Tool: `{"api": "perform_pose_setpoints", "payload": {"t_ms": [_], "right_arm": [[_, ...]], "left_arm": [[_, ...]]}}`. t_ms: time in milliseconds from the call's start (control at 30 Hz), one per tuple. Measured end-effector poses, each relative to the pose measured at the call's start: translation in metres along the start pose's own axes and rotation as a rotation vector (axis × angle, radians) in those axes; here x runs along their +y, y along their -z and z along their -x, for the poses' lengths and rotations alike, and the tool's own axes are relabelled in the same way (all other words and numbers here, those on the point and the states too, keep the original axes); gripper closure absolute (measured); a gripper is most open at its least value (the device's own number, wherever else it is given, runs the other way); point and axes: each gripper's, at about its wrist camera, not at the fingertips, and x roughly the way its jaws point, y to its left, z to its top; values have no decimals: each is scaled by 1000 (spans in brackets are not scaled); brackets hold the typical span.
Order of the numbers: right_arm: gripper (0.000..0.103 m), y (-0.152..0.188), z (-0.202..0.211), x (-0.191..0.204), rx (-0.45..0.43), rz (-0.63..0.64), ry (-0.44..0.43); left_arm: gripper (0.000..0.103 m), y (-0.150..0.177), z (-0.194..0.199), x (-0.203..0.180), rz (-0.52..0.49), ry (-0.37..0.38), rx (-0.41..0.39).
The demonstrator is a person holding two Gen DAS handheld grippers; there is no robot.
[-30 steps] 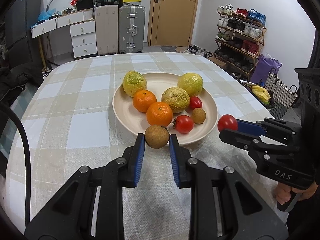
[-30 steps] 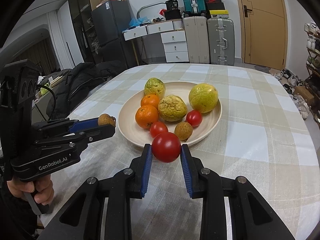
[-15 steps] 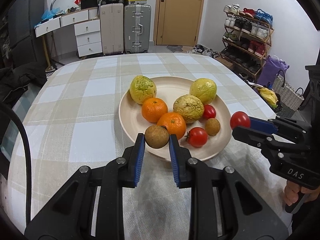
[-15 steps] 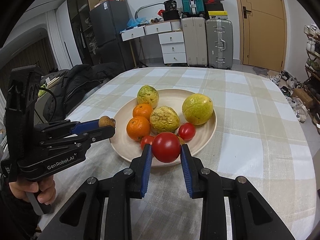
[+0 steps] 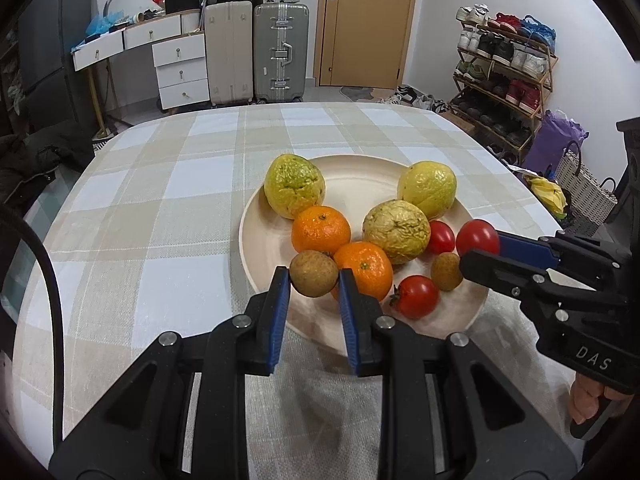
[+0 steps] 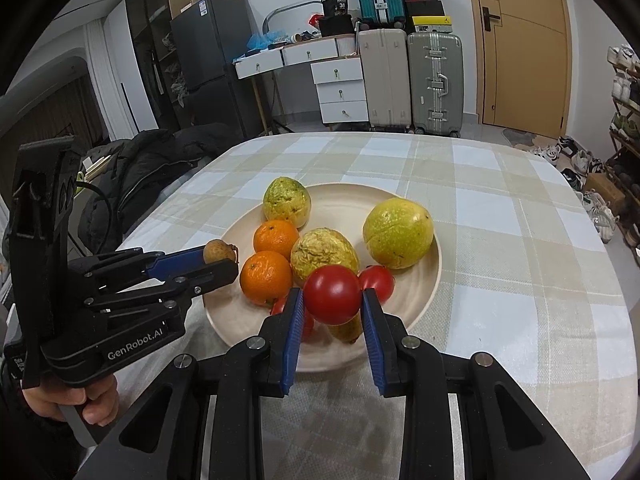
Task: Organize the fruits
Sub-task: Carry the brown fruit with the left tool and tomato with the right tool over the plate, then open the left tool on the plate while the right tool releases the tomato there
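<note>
A beige plate [image 5: 360,168] [image 6: 434,280] on the checked tablecloth holds three yellow-green fruits, two oranges [image 5: 321,229] [image 6: 265,277], small tomatoes [image 5: 416,296] and a brown longan [image 5: 446,271]. My left gripper [image 5: 314,279] is shut on a brown longan [image 5: 313,273] [image 6: 219,251], held over the plate's near left rim. My right gripper [image 6: 333,300] is shut on a red tomato [image 6: 332,294] [image 5: 477,237], held over the plate's near right part. Each gripper shows in the other's view, held by a hand.
The table [image 5: 160,200] drops off at its rounded edges. A dark coat [image 6: 152,168] lies on a seat at the left. Suitcases [image 5: 256,48], drawers and a door stand behind. A shoe rack [image 5: 508,76] and bags stand at the right.
Both grippers have moved forward over the plate with their fruit still held; the longan and the tomato now hang above the plate's near edge instead of short of it.
</note>
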Motion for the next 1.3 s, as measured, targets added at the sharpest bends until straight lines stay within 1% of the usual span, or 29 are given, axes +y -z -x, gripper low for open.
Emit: {"api": "perform_pose_setpoints", "payload": {"t_ms": [467,667,767,833,900,933,967,1000,1033,1067,1100,1133,1167,1233,1300], "right_arm": [[73,-5,-21,0,33,1,4],[73,-4,-22,0,38,-5,-4],[68,-4,-19,1,31,-1,-5],[59,-5,-16,1,22,1,-6],[55,-5,-11,1,6,-1,-7],[54,-5,-9,2,0,0,-5],[54,-5,-7,2,-4,4,-3],[52,-4,-5,2,-7,7,1],[47,-4,-3,3,-12,10,6],[44,-3,-1,3,-16,11,7],[37,-2,1,3,-23,11,8],[30,0,4,2,-30,8,5],[27,1,6,2,-37,5,0],[15,5,11,1,-56,-4,-2],[9,8,16,-1,-72,-15,-8]], "left_arm": [[81,-4,-12,6,10,-24,-2],[81,-4,-14,9,11,-30,-2],[81,-3,-13,10,19,-22,1],[80,-3,-11,11,30,-7,2],[78,-1,-7,12,31,5,-5],[74,1,-5,12,26,7,-9],[63,2,-2,11,20,1,-12],[58,4,0,11,15,-7,-18],[52,5,4,10,10,-10,-28],[48,7,8,10,5,-8,-40],[45,9,11,10,0,-6,-47],[38,10,15,10,-1,-8,-51],[30,12,18,10,1,-13,-58],[23,16,26,12,8,-8,-81],[22,19,35,12,9,6,-100]]}}
